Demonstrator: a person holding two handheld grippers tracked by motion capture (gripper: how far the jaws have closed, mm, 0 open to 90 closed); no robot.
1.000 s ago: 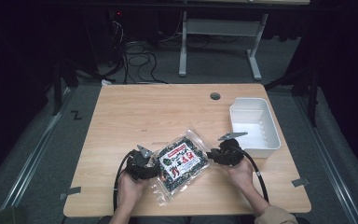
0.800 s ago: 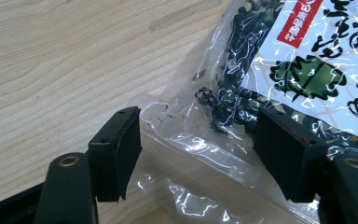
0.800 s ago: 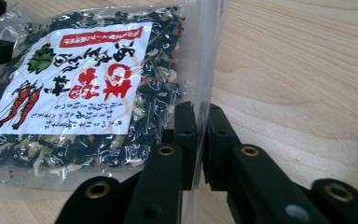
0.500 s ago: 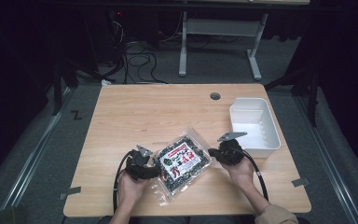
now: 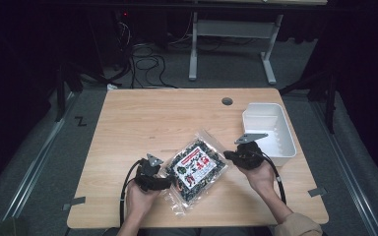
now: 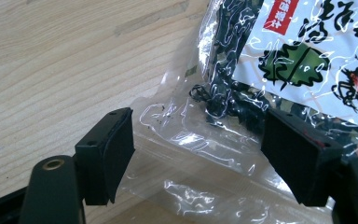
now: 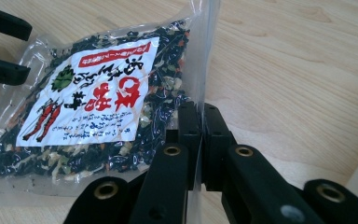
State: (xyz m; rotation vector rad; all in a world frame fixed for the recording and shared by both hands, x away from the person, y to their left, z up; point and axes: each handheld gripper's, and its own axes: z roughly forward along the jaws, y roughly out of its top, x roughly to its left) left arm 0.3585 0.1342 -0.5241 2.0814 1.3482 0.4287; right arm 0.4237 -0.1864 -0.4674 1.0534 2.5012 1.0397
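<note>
the bag of dried flakes [image 5: 197, 167] lies on the desk [image 5: 142, 123] beside the white bin [image 5: 270, 129] — light, limp, slippery. right gripper [image 7: 199, 122] pinches its clear edge seam; left gripper [image 6: 198, 156] gapes wide around the opposite empty corner — best hold.

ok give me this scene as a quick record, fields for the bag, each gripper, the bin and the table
bag: clear packet of dried mix, printed label up, lying on the table
left gripper: open, fingers either side of the bag's clear edge
right gripper: shut on the bag's clear edge seal
bin: white, empty, at the table's right side
table: light wood, round hole near far edge
</note>
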